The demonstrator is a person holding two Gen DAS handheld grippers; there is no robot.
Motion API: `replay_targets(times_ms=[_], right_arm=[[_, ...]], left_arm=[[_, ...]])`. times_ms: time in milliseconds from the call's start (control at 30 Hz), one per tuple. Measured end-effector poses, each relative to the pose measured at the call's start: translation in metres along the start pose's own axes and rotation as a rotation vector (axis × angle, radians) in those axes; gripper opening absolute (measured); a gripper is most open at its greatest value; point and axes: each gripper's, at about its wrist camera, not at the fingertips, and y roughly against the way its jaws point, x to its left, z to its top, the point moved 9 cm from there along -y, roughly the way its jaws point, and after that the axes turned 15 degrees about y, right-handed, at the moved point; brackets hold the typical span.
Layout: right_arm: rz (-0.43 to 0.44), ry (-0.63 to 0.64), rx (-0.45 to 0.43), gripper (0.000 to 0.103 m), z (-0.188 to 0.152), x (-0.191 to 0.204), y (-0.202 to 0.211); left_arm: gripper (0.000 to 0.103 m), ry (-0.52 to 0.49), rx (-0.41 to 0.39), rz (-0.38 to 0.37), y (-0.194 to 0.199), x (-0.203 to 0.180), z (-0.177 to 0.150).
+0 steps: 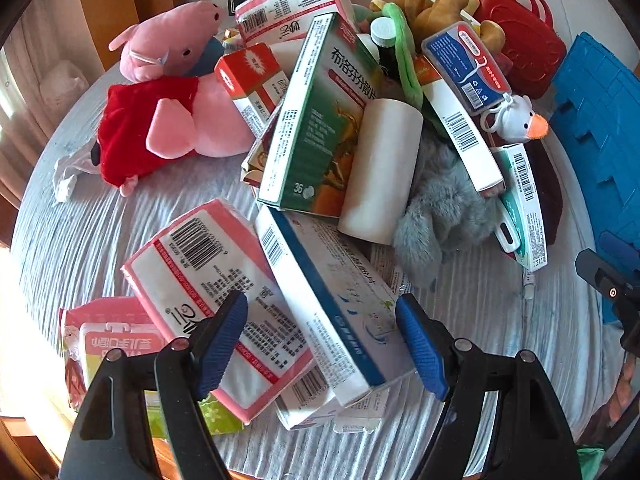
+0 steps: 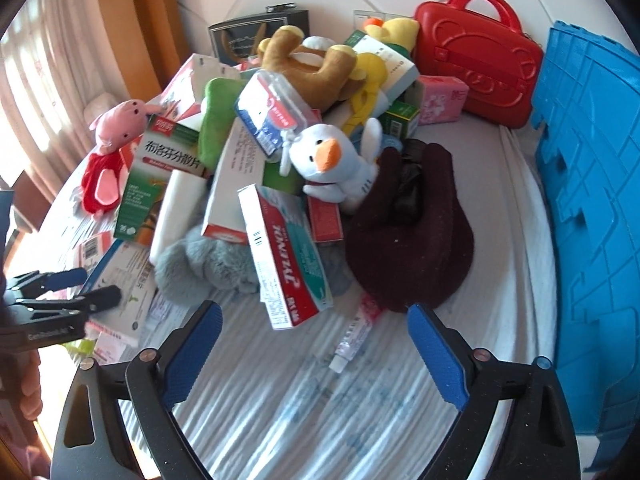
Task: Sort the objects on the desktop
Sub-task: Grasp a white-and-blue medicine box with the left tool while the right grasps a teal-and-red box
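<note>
Left hand-held gripper (image 1: 322, 320) spread apart, hanging over a white-and-blue box (image 1: 332, 304) and a pink tissue pack (image 1: 212, 292) at the near left of the tabletop (image 1: 100, 240), gripping nothing. Right hand-held gripper (image 2: 314, 330) likewise spread, empty, above a small tube (image 2: 354, 336) near a red-and-green carton (image 2: 286, 260) and dark cloth (image 2: 408, 240).

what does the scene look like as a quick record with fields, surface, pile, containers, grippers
surface: round table under a pale ribbed cloth
pile: medicine boxes, tissue packs, plush toys heaped together
top of pile: white duck plush
loose item: small tube on the cloth
containers: blue crate, red case
left gripper: open, over a blue-and-white box
right gripper: open, nothing between its jaws
</note>
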Motion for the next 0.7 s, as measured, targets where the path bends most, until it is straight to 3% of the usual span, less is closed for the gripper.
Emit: replay_targets(times_ms=[67, 133, 200, 367, 467, 533, 600, 700], right_arm=[[0.020, 0.012, 0.001, 0.089, 0.001, 0.005, -0.005], [0.036, 0.025, 0.006, 0.081, 0.002, 0.009, -0.012], [0.040, 0.031, 0.010, 0.075, 0.004, 0.012, -0.021], [0.039, 0.014, 0.045, 0.070, 0.004, 0.012, -0.046], [0.035, 0.000, 0.067, 0.059, 0.002, 0.009, -0.058], [0.043, -0.017, 0.081, 0.039, 0.000, 0.006, -0.064], [0.074, -0.058, 0.083, 0.027, -0.003, 0.003, -0.064], [0.092, -0.081, 0.080, 0.025, -0.005, 0.002, -0.061]], left_arm=[[0.058, -0.021, -0.005, 0.002, -0.001, -0.009, -0.001], [0.056, -0.015, -0.019, 0.001, -0.002, -0.015, 0.001], [0.045, -0.010, -0.025, 0.018, -0.004, -0.017, 0.004], [0.043, -0.005, -0.003, 0.023, -0.014, -0.026, 0.004], [0.041, -0.002, 0.019, 0.032, -0.029, -0.029, 0.003], [0.035, -0.019, -0.003, 0.057, -0.028, -0.028, 0.002], [0.026, -0.020, -0.022, 0.060, -0.021, -0.023, 0.002], [0.023, -0.001, -0.052, 0.035, -0.006, -0.015, 0.008]])
